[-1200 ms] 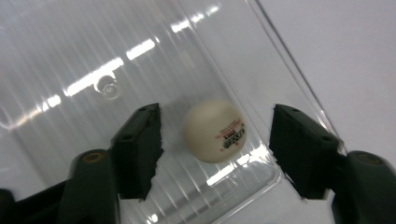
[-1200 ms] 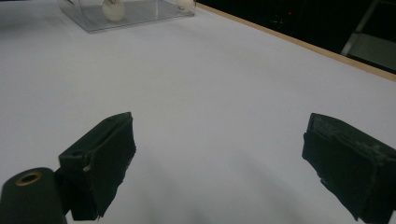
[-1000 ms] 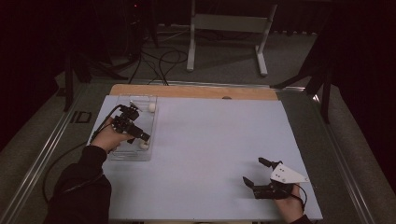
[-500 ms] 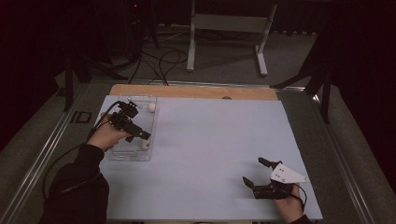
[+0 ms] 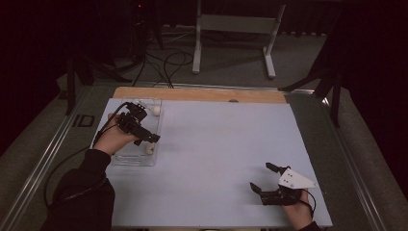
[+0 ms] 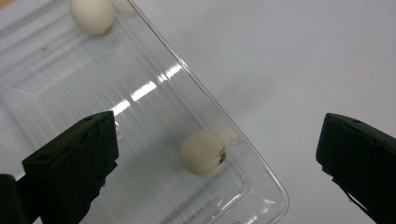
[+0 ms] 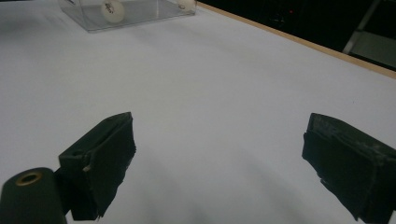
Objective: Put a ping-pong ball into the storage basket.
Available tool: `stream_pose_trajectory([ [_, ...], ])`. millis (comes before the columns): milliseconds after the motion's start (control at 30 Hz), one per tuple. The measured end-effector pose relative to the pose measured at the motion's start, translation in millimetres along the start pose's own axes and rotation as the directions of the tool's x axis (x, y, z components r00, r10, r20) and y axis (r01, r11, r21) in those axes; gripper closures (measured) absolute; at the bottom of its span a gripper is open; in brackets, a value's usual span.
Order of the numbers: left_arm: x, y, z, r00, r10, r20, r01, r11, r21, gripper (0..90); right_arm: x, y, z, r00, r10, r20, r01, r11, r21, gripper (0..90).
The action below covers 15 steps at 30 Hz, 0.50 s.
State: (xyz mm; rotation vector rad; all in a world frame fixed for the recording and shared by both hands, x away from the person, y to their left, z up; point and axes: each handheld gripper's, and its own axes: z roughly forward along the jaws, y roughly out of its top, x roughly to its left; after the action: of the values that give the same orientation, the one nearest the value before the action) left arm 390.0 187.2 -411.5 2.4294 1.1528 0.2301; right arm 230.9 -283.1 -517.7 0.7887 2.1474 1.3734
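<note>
A person sits at a table covered with a pale sheet (image 5: pixel 216 159), seen from above, holding a black two-jaw gripper in each hand. The left gripper (image 5: pixel 144 137) hangs over a clear plastic tray (image 5: pixel 126 159) near the table's left edge. Its jaws have just been opening and now stand wide apart with nothing between them. In the left gripper view, a white ping-pong ball (image 6: pixel 203 152) with a small printed mark lies on the tray floor below the jaws, close to the tray's near corner and clear of both pads. A second white ball (image 6: pixel 92 15) rests at the tray's far end, well apart from the first. The right gripper (image 5: pixel 263 179), topped by a grey three-cornered plate, rests low near the table's front right corner, its jaws spread and empty over bare sheet.
</note>
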Motion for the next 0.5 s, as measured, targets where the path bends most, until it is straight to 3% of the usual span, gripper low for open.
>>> stream_pose_trajectory([
  [367, -15.5, 10.5, -4.6, 0.9998, 0.014, 0.016, -0.013, 0.9985, -0.052, 0.4, 0.3, 0.6, -0.3, 1.0, 0.004, -0.001, -0.004, 1.0, -0.002, 9.2],
  [500, -21.7, 14.9, -5.0, 0.9998, 0.019, 0.003, -0.019, 0.9969, -0.076, 0.3, 0.0, 0.5, -0.3, 1.0, 0.005, -0.002, -0.005, 1.0, -0.002, 9.2],
])
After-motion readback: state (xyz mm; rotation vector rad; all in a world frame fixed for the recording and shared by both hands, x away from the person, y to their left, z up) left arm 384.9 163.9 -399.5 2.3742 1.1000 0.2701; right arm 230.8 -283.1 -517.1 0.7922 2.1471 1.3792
